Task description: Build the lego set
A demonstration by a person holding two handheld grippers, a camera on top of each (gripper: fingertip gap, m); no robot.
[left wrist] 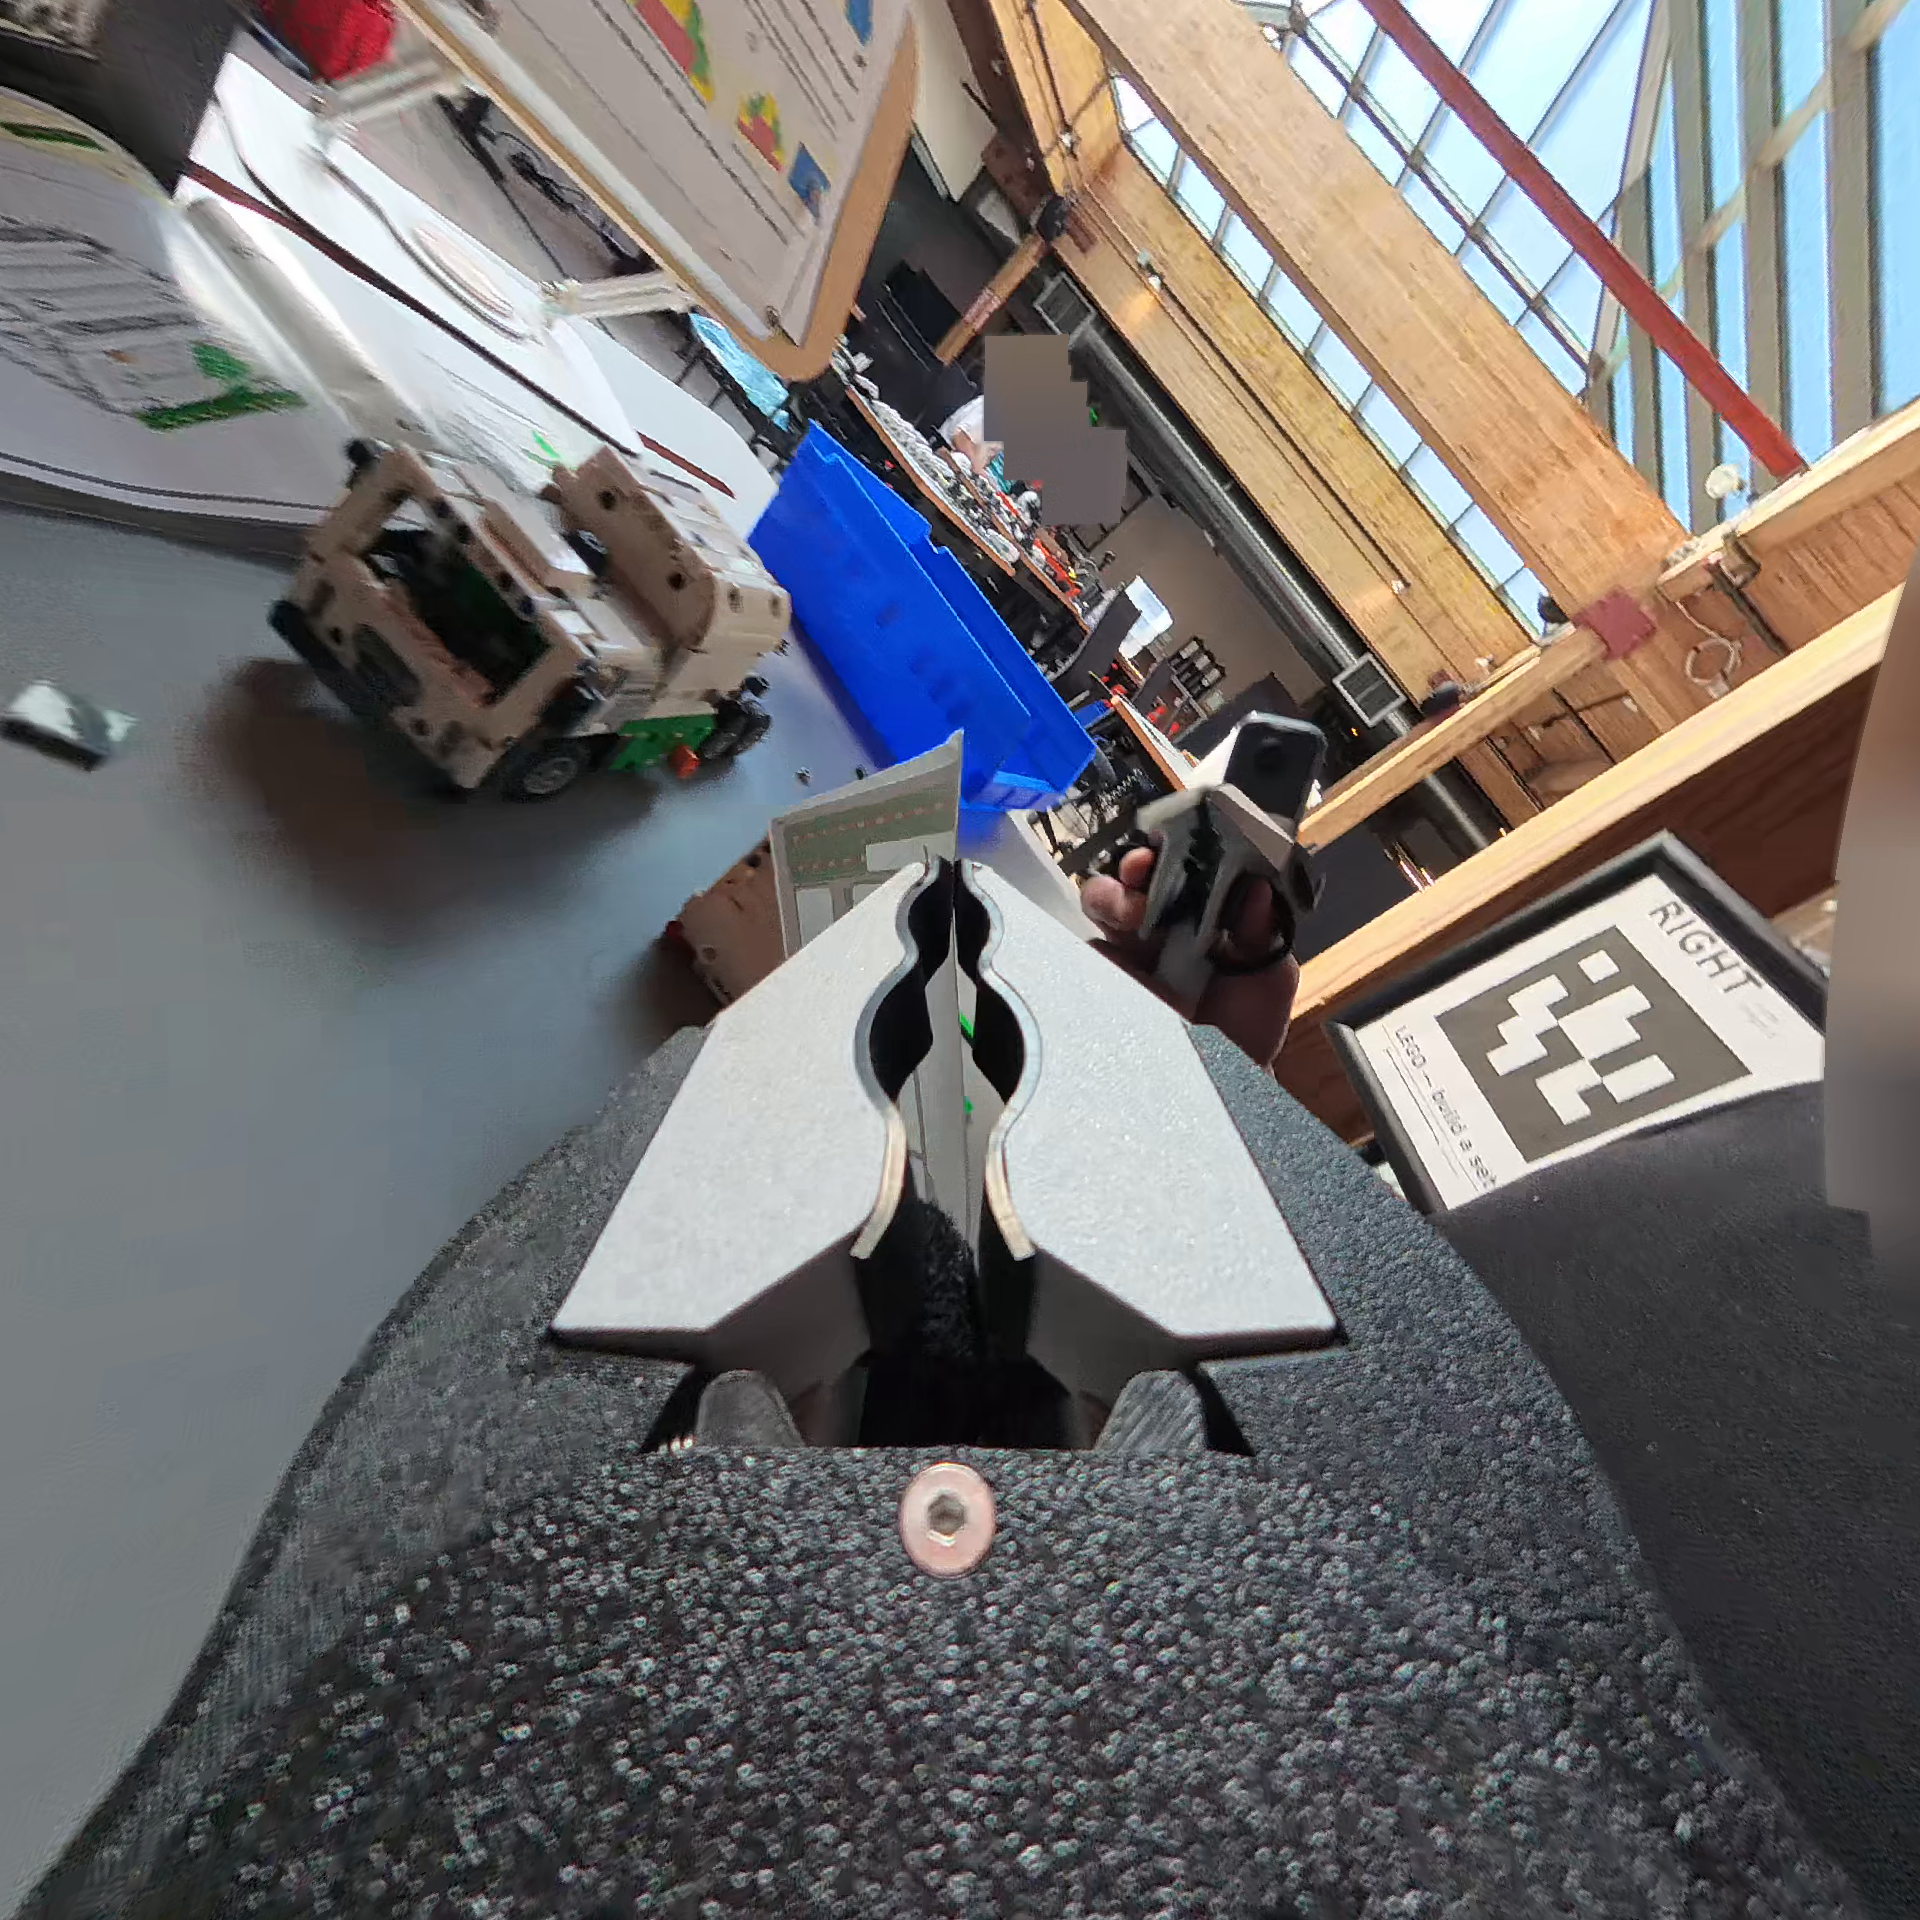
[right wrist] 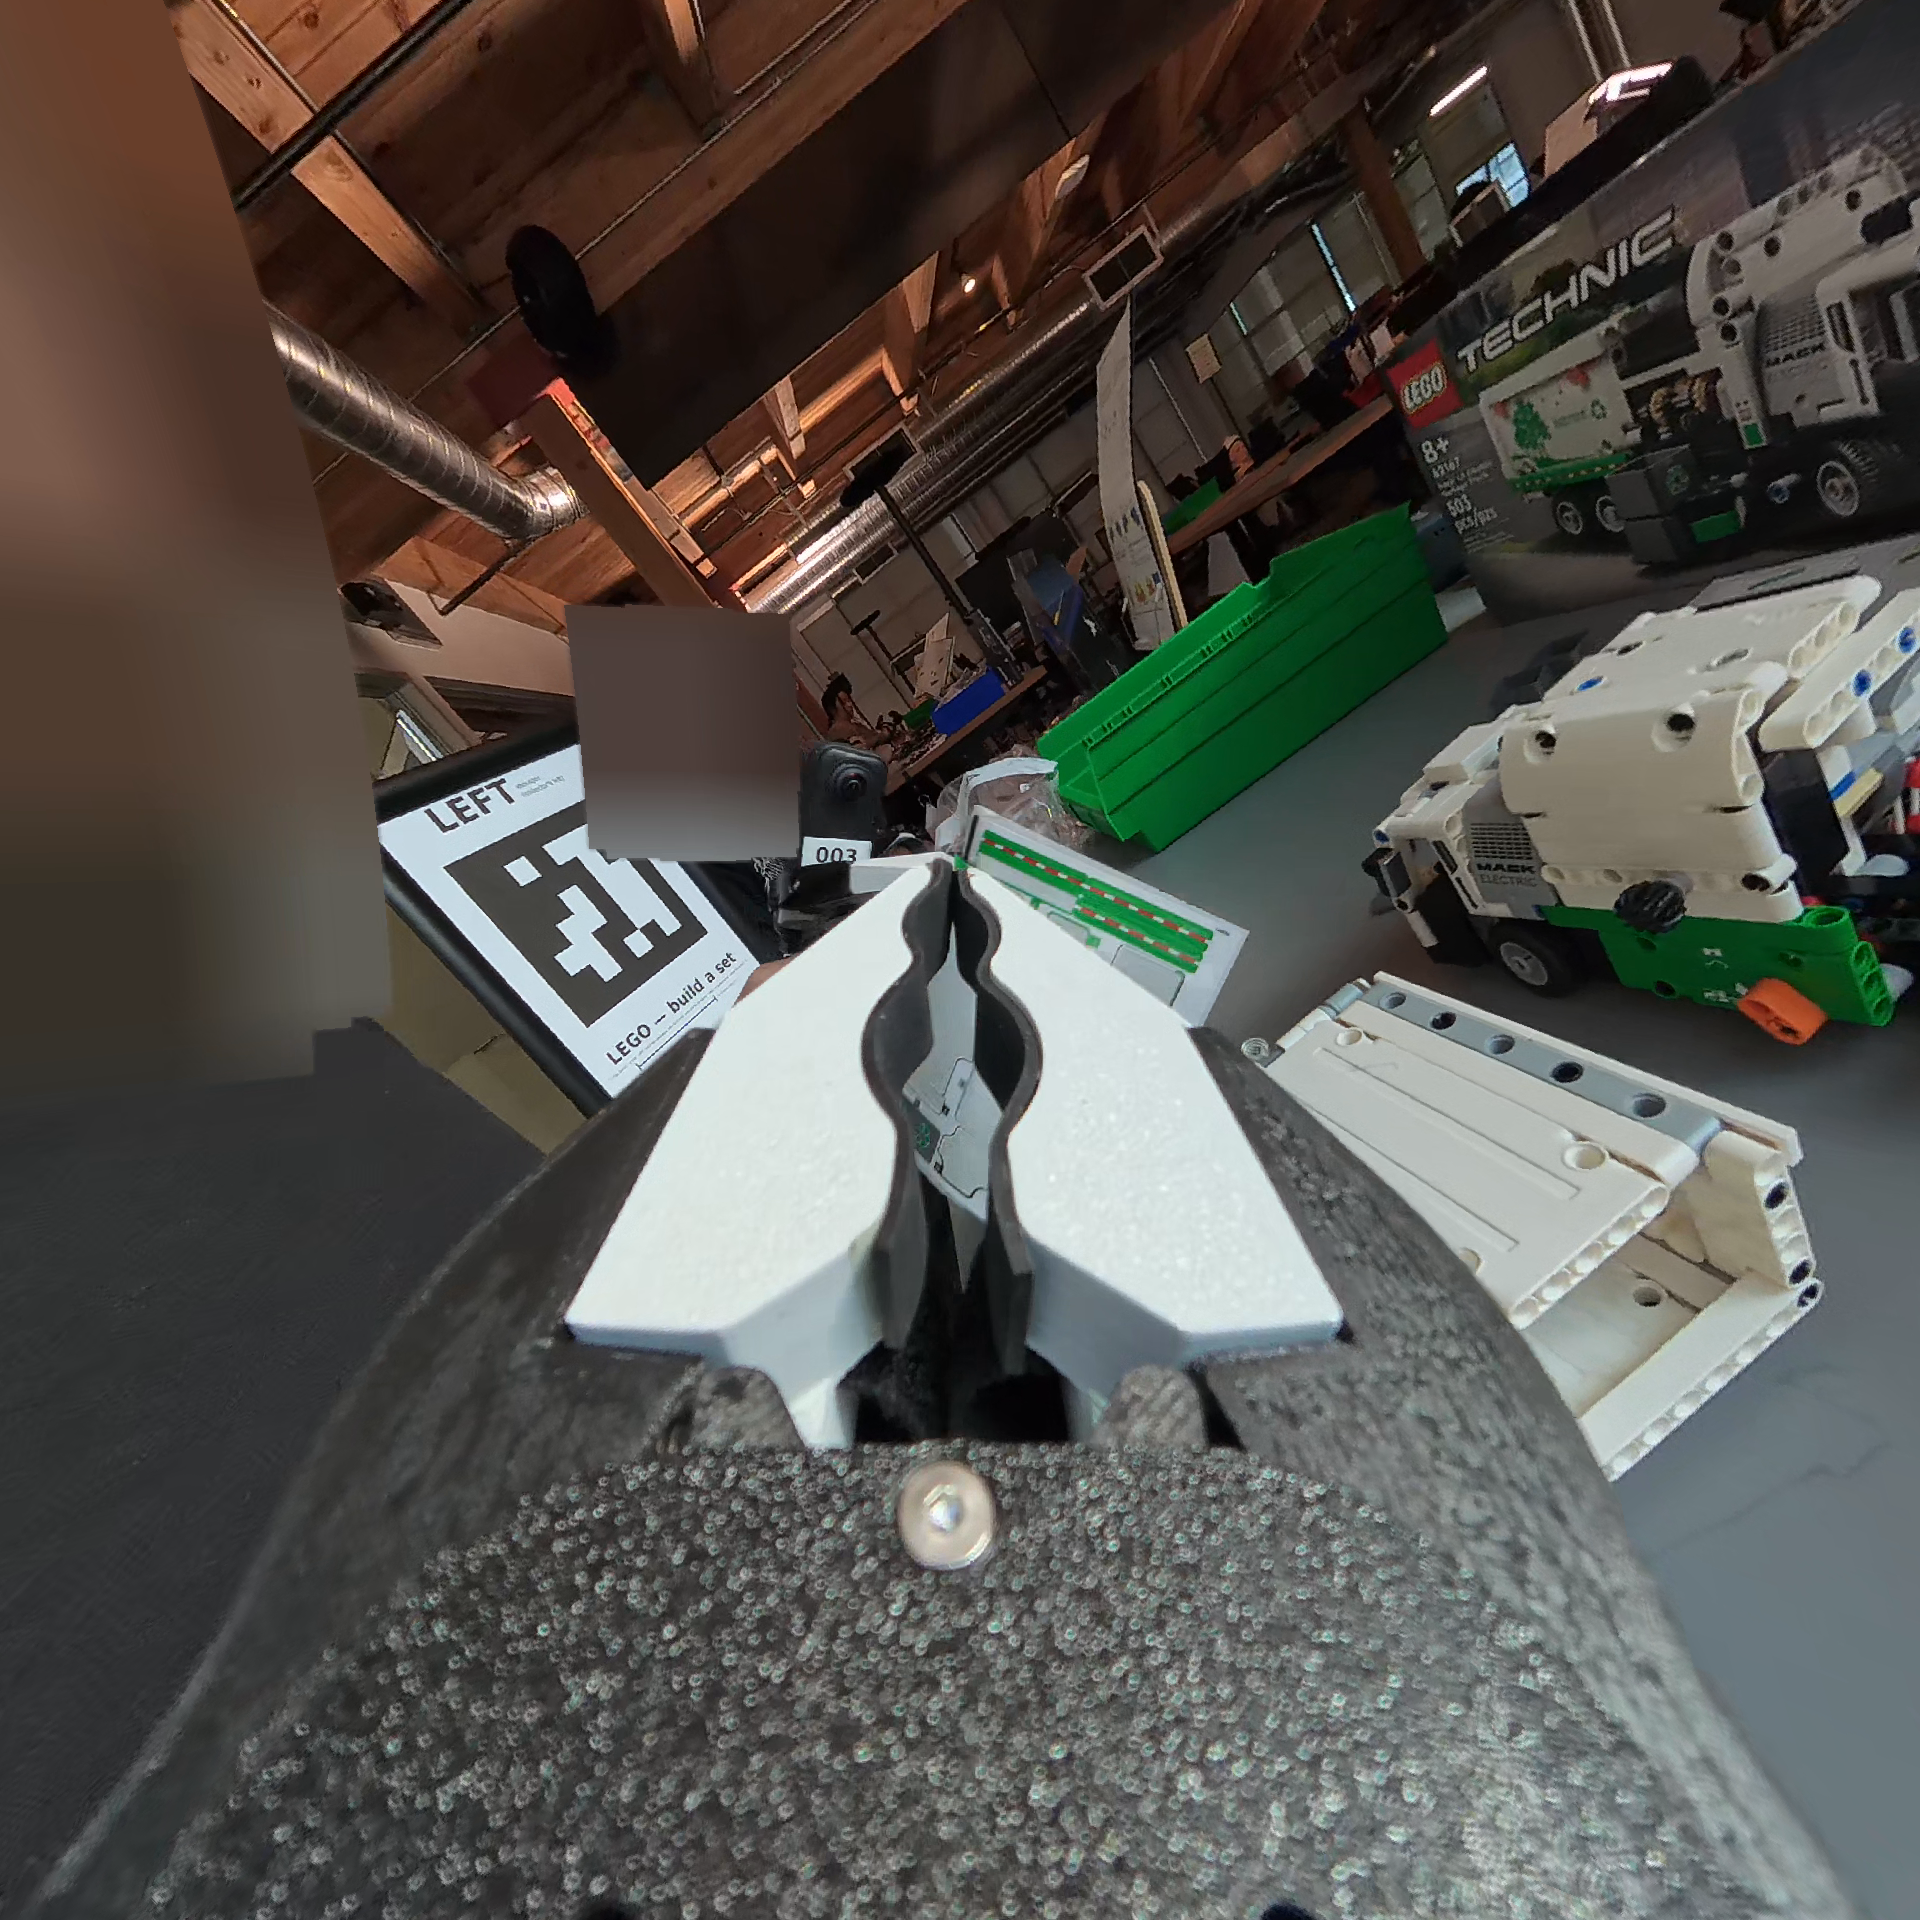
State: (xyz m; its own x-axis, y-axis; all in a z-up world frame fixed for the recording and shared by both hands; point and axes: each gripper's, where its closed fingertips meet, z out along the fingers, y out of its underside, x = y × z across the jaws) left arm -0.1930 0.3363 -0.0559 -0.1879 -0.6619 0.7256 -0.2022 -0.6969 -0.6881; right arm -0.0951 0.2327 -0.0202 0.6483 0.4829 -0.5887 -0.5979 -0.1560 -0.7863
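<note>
Both clamped on one sticker sheet (left wrist: 883, 831): left tool (left wrist: 954, 868), right tool (right wrist: 951, 873). Open grey worktop (left wrist: 208, 1039) leftward; truck (right wrist: 1621, 831) well right.

A big shared workshop: timber roof beams (left wrist: 1382, 343), skylights (left wrist: 1766, 208), metal ducting (right wrist: 416, 447), long cluttered counters (left wrist: 966, 499) at frame centre.

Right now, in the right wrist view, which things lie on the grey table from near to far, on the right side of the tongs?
White panel assembly → truck → green bin → set box.
</note>
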